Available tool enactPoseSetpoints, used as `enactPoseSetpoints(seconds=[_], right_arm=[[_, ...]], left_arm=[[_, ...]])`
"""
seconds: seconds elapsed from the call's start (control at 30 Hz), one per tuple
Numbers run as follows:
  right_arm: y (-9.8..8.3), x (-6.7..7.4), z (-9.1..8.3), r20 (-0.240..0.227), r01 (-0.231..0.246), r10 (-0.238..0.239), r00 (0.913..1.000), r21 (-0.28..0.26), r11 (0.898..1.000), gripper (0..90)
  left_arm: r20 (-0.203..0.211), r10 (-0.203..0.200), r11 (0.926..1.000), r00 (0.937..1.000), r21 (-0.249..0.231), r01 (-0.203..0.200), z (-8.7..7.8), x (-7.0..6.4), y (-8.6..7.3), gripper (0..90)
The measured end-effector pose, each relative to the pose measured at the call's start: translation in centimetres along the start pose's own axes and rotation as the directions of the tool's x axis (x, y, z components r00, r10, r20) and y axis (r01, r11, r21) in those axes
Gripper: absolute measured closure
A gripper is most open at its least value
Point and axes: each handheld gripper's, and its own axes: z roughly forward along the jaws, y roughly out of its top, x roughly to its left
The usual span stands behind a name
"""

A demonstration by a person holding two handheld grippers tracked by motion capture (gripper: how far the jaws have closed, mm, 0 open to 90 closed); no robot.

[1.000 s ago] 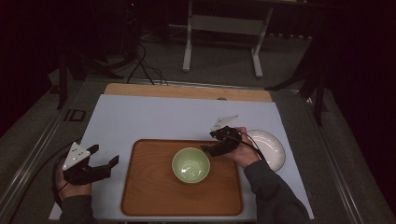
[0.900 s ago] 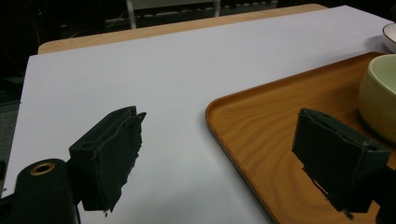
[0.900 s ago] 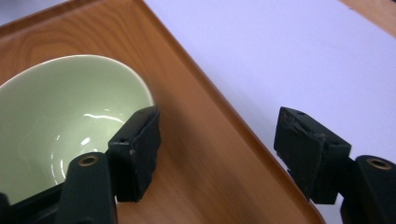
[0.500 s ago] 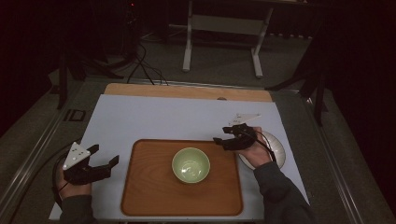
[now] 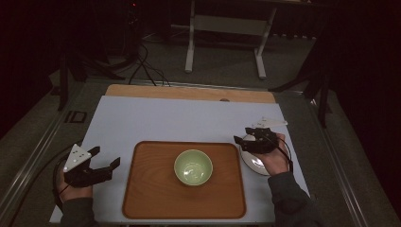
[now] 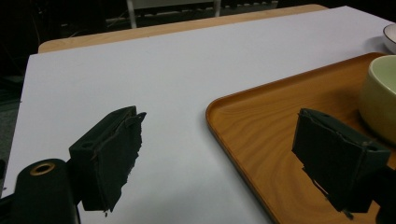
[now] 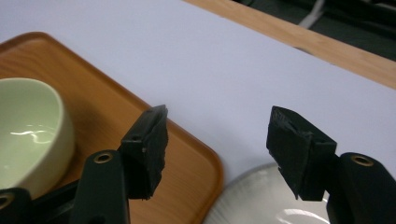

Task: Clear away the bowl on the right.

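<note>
White plate beneath my right tongs, parted, empty; left tongs parted, idle. Risk: shallow rim slips, knocks tray.

Each hand carries a black claw: the left claw bears a pale grey three-cornered plate on top and trails a dark cable, as does the right claw. Their chunky black pads look frayed at the edges, with brass-ringed holes behind. Both sleeves are dark grey.
</note>
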Motion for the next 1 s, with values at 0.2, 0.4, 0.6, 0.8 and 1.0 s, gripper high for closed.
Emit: enactPoseSetpoints(seconds=[0.2, 0.4, 0.6, 0.8, 1.0], right_arm=[[-2.2, -1.0, -1.8, 0.043, -0.086, 0.087, 0.9953, -0.023, 0.996, 37.7], [-4.6, -1.1, -3.7, 0.132, -0.106, 0.11, 0.9851, -0.033, 0.994, 37.6], [-6.9, -0.6, -5.5, 0.188, -0.107, 0.119, 0.975, -0.076, 0.991, 35.9], [-9.6, -0.2, -6.6, 0.241, -0.175, 0.201, 0.9496, -0.126, 0.977, 35.4], [-10.7, 0.1, -7.2, 0.256, -0.207, 0.238, 0.9369, -0.144, 0.968, 34.3]], left_arm=[[-0.001, 0.0, 1.0, 1.0, 0.0, 0.0, 0.0, 0.0, 0.0, 15.3], [-0.004, 0.002, 1.0, 1.0, 0.002, -0.002, 0.0, 0.0, 0.0, 15.3], [-0.009, -0.004, 1.0, 1.0, -0.005, 0.004, -0.1, 0.0, 0.0, 15.3], [-0.007, -0.005, 0.9999, 1.0, -0.009, 0.005, -0.2, 0.0, 0.1, 15.3], [-0.01, -0.012, 0.9999, 0.9999, -0.008, 0.012, -0.2, 0.2, 0.0, 15.3]])
